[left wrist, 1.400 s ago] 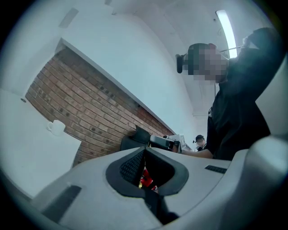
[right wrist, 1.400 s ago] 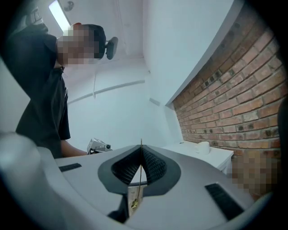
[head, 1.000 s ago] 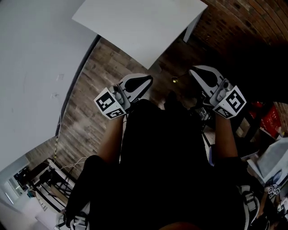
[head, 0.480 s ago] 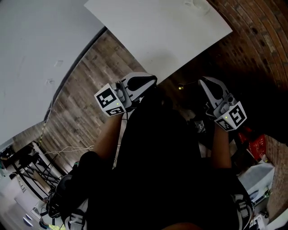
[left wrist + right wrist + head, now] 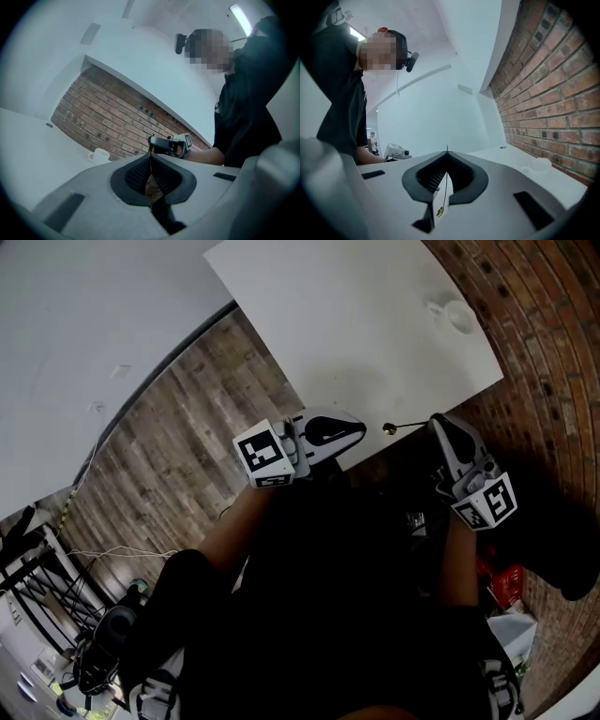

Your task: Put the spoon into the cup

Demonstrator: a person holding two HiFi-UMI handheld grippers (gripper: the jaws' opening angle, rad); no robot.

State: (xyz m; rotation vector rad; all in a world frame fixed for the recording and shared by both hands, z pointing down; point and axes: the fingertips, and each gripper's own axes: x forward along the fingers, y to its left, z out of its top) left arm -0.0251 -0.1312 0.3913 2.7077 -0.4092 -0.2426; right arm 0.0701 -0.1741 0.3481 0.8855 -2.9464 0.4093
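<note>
- Right gripper [image 5: 447, 154], jaws closed on a thin spoon [image 5: 444, 187], just off the table's [image 5: 356, 324] near edge.
- Left gripper [image 5: 151, 157] closed, empty.
- Cup [image 5: 457, 315] near the table's right edge.

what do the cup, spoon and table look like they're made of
Cup: plain white and smooth, with a handle, probably glazed ceramic.
Spoon: very thin shaft with a gold-coloured end, likely metal, though it is too small to be sure.
Table: flat, even matte white top, perhaps laminate or painted board.
</note>
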